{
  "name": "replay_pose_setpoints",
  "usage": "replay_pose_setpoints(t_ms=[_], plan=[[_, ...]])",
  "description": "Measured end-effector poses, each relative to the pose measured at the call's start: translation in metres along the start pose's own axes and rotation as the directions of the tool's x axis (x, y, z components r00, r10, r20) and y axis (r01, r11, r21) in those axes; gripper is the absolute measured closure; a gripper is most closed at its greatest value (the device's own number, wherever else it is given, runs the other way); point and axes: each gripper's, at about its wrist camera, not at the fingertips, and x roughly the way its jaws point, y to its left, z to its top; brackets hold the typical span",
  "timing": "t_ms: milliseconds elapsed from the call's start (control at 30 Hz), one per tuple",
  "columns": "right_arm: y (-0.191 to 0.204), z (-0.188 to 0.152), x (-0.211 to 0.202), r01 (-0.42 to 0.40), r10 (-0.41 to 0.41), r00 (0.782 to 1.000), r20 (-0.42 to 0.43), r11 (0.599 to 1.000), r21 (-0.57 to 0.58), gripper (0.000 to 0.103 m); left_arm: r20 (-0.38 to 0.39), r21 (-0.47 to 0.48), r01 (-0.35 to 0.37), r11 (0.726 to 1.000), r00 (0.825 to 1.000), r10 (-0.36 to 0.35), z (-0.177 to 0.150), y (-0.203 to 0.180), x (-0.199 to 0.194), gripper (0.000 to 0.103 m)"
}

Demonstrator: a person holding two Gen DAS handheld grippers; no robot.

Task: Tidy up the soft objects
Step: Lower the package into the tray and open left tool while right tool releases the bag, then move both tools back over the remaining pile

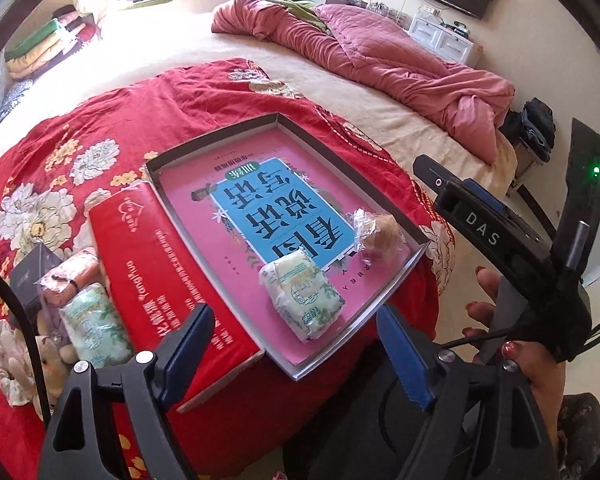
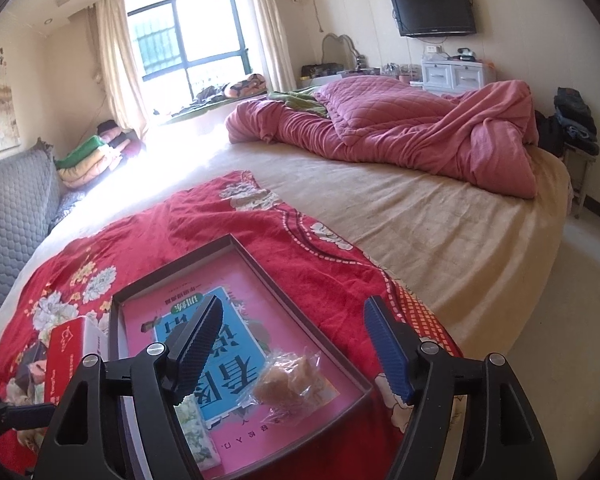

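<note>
**Two packs boxed, more waiting beside the carton**

Both tools are released and empty: the left tool (image 1: 296, 356) hangs over the near edge of the shallow box (image 1: 216, 138), and the right tool (image 2: 300, 348) hovers above its right end. For the next pick, I would bring the left tool down over the green tissue pack (image 1: 94, 326) lying outside on the red bedspread (image 1: 204, 88), close gently across its short side so the wrapper does not slip, and set it beside the pack already in the box.

Count: in the box, one green tissue pack (image 1: 302, 294) and one clear bag with something brown (image 1: 374, 232). Outside, left of the red carton (image 1: 156, 264), one green pack, one orange pack (image 1: 74, 276) and a plush toy (image 1: 50, 364).
</note>
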Motion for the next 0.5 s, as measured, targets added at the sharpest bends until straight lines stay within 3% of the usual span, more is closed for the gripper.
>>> replay_pose_setpoints(t_ms=[500], plan=[[0.09, 0.015, -0.052, -0.196, 0.202, 0.979, 0.027, 0.969, -0.153, 0.028, 0.152, -0.123, -0.072, 0.99, 0.984, 0.09, -0.031, 0.068, -0.087, 0.018]])
